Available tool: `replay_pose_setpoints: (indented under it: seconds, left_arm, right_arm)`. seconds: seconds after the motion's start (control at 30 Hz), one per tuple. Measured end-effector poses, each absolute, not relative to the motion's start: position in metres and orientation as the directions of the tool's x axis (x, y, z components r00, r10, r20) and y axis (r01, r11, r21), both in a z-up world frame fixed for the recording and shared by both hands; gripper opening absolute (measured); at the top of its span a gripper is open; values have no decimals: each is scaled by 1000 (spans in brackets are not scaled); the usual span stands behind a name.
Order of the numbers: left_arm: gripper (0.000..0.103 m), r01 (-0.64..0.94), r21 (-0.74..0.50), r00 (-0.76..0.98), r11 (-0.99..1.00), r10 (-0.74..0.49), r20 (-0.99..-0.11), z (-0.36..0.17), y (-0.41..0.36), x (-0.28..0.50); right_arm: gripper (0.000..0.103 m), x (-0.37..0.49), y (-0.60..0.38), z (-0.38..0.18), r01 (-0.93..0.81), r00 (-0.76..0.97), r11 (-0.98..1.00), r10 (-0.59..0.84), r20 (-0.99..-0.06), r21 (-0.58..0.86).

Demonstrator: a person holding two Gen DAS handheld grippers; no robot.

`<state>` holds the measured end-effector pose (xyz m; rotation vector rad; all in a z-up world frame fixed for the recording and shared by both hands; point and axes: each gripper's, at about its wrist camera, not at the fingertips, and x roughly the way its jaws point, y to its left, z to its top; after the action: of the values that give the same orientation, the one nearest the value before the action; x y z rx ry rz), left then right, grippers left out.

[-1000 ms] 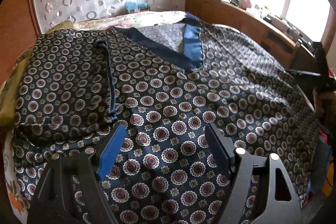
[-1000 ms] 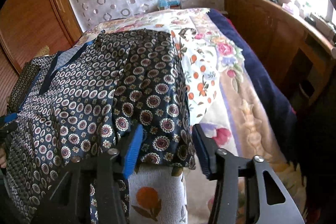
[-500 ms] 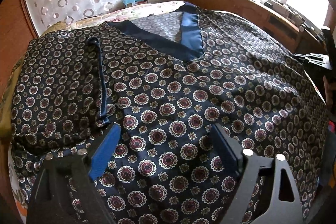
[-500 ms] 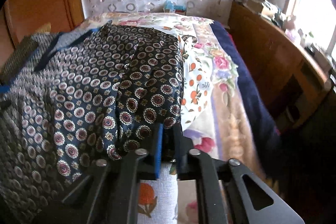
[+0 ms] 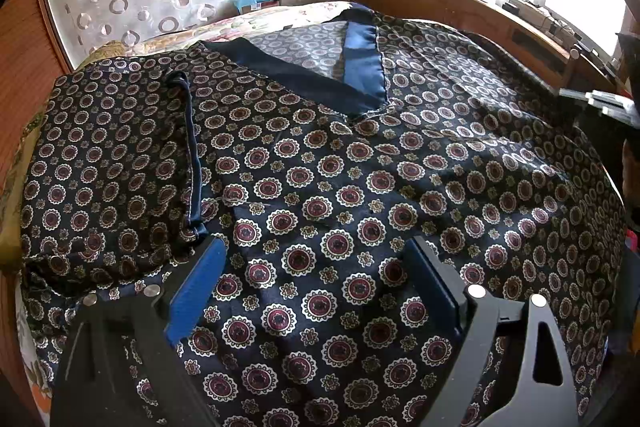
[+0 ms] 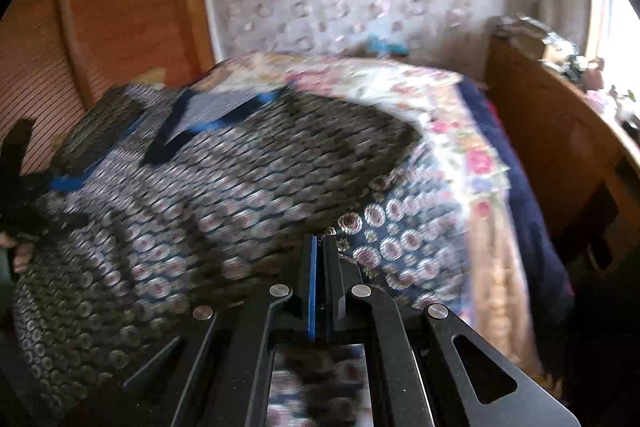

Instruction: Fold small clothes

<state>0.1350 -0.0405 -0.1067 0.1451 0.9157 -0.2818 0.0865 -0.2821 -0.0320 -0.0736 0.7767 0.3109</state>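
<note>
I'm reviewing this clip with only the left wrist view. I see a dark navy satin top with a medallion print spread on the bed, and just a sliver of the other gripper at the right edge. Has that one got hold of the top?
Observer: Yes. The right gripper has its jaws shut on an edge of the navy medallion-print satin top.
Operator: What lies past that edge?
Observer: Uncovered floral bedspread, then a dark blue blanket along its far side.
Operator: Is that view sharp?
Observer: No. The cloth is motion-blurred and only the jaws are crisp.

wrist views, close above garment [image 5: 320, 187]
</note>
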Motion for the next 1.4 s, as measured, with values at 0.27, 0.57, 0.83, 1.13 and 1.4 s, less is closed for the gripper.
replay_pose_setpoints:
  seconds: [0.27,0.57,0.83,1.13,1.4]
  left_arm:
    - [91,306,-4,634,952,-207,-745,-88,-37,117]
    - [91,321,-48,706,946,-273,-654,-48,-39,84]
    - [91,348,-52,731,936,-305,-610,-32,-47,69]
    - [91,359,-57,723,932,-316,-614,-33,-52,66]
    - [91,368,-57,713,928,-321,-623,-37,-57,66]
  right_arm:
    - [3,94,-264,-57,-330,598,942,262,-758,65]
    - [13,90,-262,-43,-297,621,952,252,-742,75]
    - [40,74,-305,-10,-207,711,976,198,-675,69]
    - [40,103,-352,-46,-60,659,992,125,-742,113]
    - [43,119,-371,-66,-20,586,966,221,-780,259]
